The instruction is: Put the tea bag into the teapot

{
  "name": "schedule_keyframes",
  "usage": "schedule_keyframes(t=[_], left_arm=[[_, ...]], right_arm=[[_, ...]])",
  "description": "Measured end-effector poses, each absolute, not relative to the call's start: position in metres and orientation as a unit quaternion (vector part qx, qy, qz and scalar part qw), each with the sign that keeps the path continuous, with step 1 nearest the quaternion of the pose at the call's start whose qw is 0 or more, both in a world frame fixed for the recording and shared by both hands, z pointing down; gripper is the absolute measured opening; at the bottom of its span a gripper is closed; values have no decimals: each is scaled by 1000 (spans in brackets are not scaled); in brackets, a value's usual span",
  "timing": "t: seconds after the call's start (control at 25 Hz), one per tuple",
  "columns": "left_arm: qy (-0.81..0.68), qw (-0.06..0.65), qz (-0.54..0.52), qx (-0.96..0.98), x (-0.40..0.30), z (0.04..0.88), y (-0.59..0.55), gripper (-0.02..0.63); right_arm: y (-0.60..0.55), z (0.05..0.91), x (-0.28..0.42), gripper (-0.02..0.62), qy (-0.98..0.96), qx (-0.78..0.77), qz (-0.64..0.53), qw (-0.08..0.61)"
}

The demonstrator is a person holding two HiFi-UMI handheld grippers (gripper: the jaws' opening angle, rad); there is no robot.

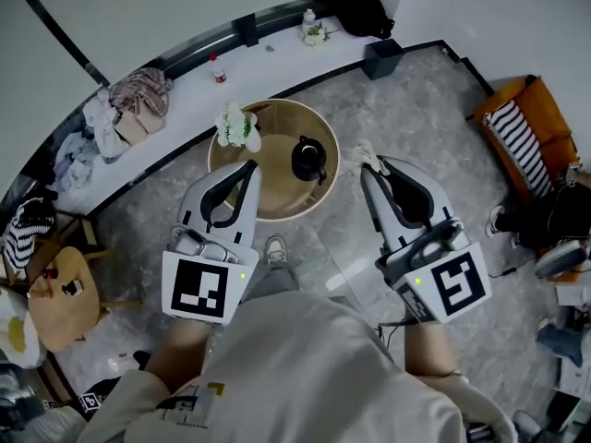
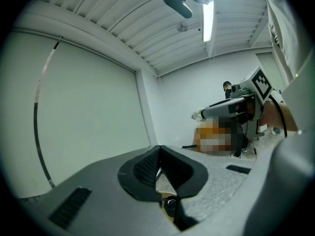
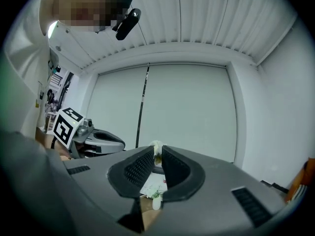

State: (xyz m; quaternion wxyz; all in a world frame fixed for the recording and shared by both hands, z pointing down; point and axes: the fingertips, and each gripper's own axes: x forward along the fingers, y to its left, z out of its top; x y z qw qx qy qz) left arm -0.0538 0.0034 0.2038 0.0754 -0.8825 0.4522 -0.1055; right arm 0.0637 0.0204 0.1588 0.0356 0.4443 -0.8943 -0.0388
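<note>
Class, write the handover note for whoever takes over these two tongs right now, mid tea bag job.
Left tongs: shut, empty.
Right tongs: shut on the tea bag, just right of the table in the head view.
Teapot: black, standing on that round wooden table beside a vase of white flowers.
Done: tea bag is in the grip.
Left: bring it over the teapot and let it go inside; lid state unclear.

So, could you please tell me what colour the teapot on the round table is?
The teapot is black; it shows best in the head view.
</note>
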Motion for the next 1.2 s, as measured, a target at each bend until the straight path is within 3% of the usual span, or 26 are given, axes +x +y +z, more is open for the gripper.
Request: schedule_keyframes(t=[0.2,0.4,0.6,0.76,1.2], left_arm=[[436,67,-113,-890,-68,212,-44,8],[419,73,-123,-897,-85,220,-89,8],[408,70,-122,-902,-96,231,-118,8],[401,62,-126,-905,-99,238,-136,8],[407,38,-156,-899,-80,257,-165,8]], right_arm=[[-27,156,42,45,-893,448,-37,32],[-68,185,38,46,-876,476,-22,73],[-99,177,13,46,-881,471,-24,50],[-117,203,23,46,-867,491,-11,86],[-153,237,53,46,-864,491,12,108]])
